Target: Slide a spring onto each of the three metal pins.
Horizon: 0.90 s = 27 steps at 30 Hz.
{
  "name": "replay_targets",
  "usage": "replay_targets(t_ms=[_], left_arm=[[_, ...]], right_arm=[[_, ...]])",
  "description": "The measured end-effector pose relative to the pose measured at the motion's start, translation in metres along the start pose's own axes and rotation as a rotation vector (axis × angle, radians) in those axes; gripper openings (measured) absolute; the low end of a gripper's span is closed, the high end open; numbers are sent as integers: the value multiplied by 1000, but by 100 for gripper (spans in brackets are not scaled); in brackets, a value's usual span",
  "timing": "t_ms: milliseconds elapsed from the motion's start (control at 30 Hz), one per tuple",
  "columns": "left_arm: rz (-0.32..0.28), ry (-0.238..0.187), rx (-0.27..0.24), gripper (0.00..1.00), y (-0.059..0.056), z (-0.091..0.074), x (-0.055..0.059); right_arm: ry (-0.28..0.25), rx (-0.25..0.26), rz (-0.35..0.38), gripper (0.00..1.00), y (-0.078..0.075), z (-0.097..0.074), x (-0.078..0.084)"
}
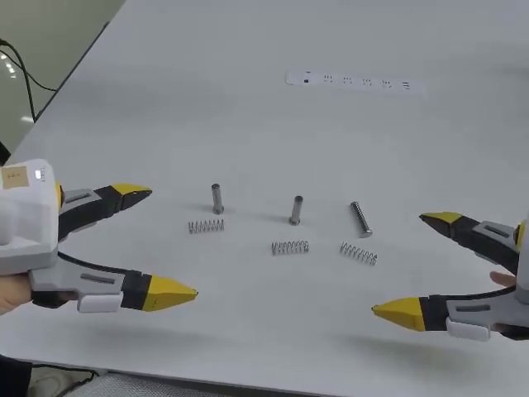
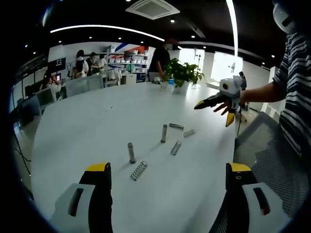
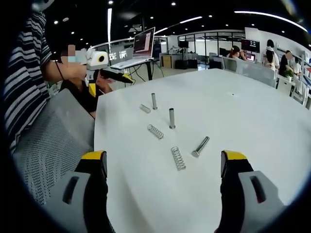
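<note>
The left hand-held gripper (image 1: 164, 241) hangs above the bench (image 1: 273, 141) near its near-left corner, jaws spread wide with nothing between the yellow tips. The right hand-held gripper (image 1: 406, 265) hangs near the near-right corner, equally wide and empty. Between them, well apart from both, the task's parts lie in two rows parallel to the near edge. The row farther from that edge holds the three metal pins. The left pin (image 1: 216, 198) stands upright, the middle pin (image 1: 296, 210) stands upright too, and the right pin (image 1: 359, 218) lies on its side with its wider head end pointing toward the near edge. The row closer to the near edge holds the three springs, each lying flat and loose just beside a pin and not on it: the left spring (image 1: 206, 226) by the left pin, the middle spring (image 1: 290, 246) by the middle pin, and the right spring (image 1: 358, 253) by the fallen pin, slightly angled. A white power strip (image 1: 355, 81) lies flat toward the far edge, well apart from the pins. In the left gripper view, a person in a striped shirt (image 2: 295, 92) holds the right hand-held gripper out over the bench.
</note>
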State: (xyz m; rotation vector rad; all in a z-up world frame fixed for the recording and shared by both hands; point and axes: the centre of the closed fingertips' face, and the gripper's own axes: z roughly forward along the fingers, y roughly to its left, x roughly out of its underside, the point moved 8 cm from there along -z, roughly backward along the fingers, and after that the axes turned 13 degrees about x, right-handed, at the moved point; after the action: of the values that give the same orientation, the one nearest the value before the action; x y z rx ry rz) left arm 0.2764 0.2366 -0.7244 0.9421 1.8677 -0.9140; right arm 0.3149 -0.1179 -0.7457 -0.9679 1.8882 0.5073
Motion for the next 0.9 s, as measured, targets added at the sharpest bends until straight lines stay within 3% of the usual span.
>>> replay_targets(t_ms=[333,900], left_arm=[[1,-3,2,97,0,1,0],[0,-10,2,97,-2,1,-1]], right_arm=[[-22,16,8,100,-5,-1,-5],[-7,4,7,100,-5,-1,-5]])
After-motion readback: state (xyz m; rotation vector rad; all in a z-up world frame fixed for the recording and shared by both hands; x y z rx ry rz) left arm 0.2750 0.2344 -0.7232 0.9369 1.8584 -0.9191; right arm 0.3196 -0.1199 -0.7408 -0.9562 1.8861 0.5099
